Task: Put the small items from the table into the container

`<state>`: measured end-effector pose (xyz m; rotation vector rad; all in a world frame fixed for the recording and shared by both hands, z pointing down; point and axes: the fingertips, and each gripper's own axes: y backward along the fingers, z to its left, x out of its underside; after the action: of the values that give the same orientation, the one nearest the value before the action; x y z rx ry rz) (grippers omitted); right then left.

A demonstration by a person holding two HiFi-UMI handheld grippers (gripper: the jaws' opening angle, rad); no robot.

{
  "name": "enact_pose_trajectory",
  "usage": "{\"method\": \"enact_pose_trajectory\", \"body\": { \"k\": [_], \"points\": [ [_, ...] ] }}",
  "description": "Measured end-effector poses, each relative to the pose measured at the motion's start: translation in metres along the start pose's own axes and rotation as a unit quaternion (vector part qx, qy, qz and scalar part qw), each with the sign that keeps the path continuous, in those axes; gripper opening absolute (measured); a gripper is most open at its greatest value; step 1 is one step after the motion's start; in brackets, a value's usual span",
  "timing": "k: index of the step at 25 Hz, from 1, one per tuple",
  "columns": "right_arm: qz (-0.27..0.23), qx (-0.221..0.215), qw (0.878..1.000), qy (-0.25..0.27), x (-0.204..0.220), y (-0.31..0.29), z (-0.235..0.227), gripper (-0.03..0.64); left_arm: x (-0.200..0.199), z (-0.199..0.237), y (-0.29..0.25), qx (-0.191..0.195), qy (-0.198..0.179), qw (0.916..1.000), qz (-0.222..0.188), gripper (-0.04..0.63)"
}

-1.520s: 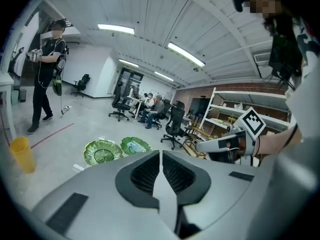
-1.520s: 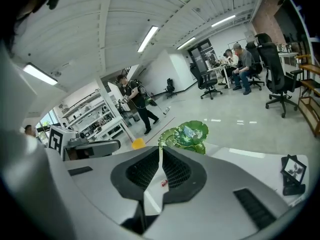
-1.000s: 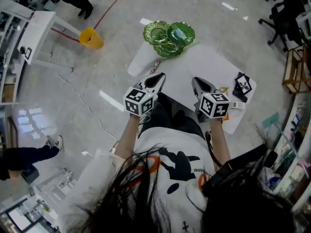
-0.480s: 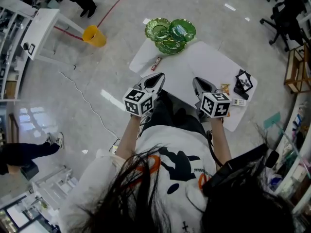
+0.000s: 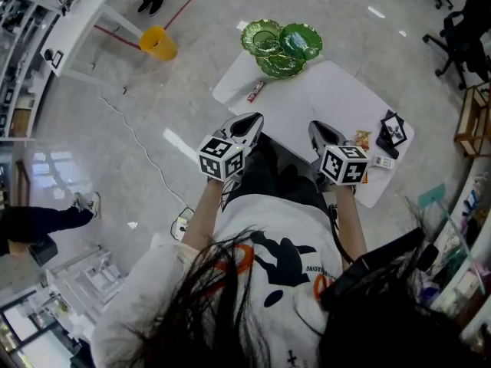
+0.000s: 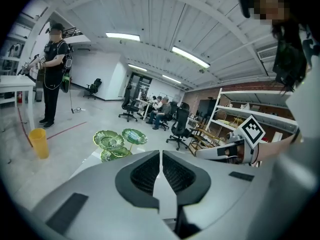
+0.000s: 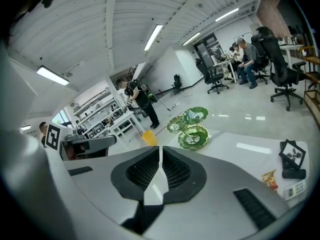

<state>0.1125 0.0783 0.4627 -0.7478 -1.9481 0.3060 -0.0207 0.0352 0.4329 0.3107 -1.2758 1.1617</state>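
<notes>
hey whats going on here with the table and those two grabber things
A person stands at a white table with a grabber in each hand. The left tongs and the right tongs are both shut and empty, held by the table's near edge. A wrapped bar and a small orange packet lie on the table. The green leaf-shaped dish sits at the far end. Nothing is picked up yet.

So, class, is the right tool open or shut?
Shut: the right tool shows its jaws meeting along a thin seam, nothing between them.
</notes>
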Motion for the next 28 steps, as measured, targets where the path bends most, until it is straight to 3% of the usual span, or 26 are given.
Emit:
{"method": "enact_pose_trajectory", "body": {
  "k": [13, 28],
  "points": [
    [0.060, -0.037, 0.997, 0.003, 0.030, -0.046, 0.020, 0.032, 0.032, 0.045, 0.030, -0.062, 0.042, 0.9972, 0.008, 0.011],
    [0.151, -0.054, 0.987, 0.022, 0.044, -0.156, 0.028, 0.034, 0.051, 0.145, 0.021, -0.089, 0.047, 0.9938, 0.048, 0.011]
  ]
}}
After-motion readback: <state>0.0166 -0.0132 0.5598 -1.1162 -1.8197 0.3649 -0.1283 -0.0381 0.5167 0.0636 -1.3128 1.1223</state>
